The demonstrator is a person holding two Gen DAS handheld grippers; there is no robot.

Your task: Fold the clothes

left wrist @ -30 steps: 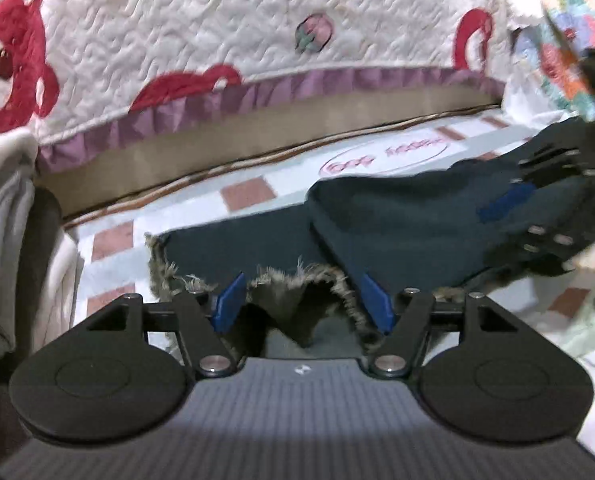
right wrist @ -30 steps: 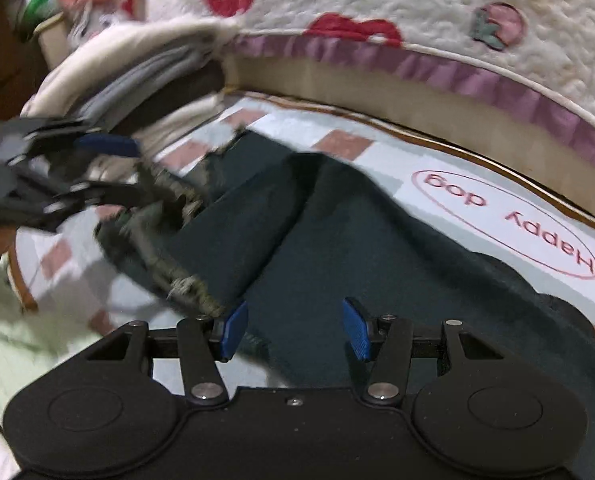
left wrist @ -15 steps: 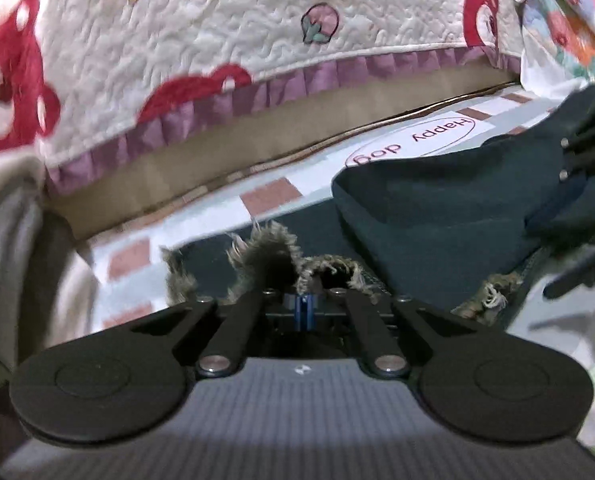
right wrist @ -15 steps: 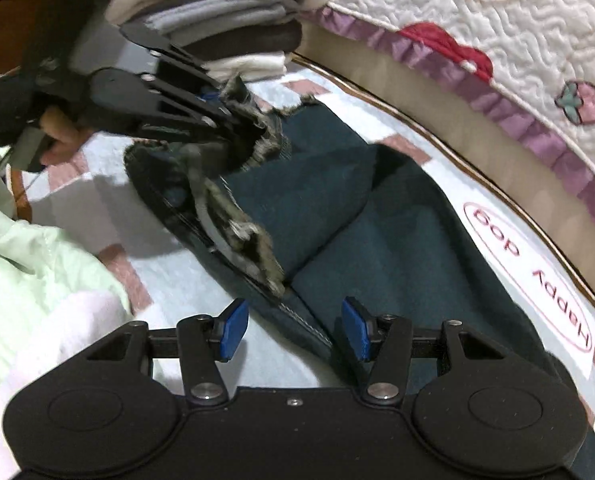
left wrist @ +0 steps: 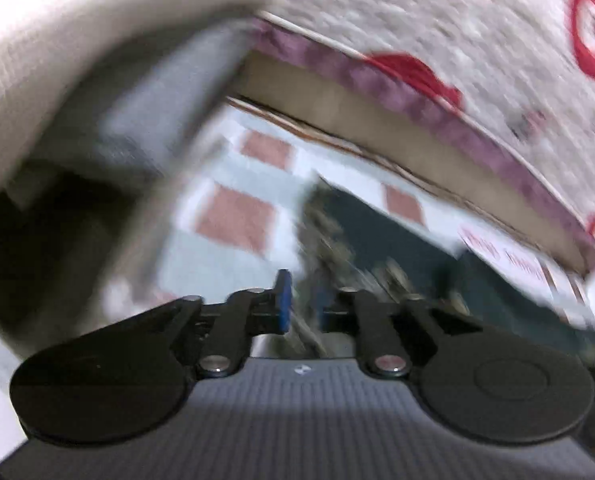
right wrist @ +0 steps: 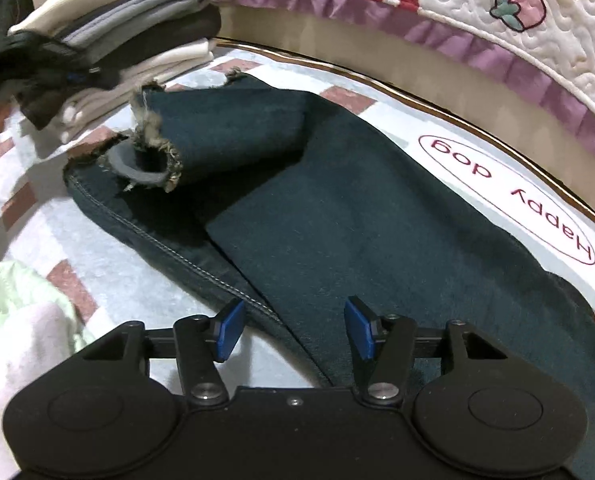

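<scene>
Checked bed sheet (right wrist: 145,280) carries dark jeans (right wrist: 377,208), legs folded over. Left gripper (left wrist: 301,304) jaws opening, frayed hem between. Right gripper (right wrist: 293,328) apart, opening over seam. Next: grip, fold again.

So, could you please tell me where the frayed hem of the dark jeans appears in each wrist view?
Left wrist: the frayed hem is blurred, low centre, just beyond the opening left gripper.
Right wrist: upper left, beside the stack of folded clothes.
Shared landmark: the "Happy dog" label, at the right edge in the left wrist view.
</scene>
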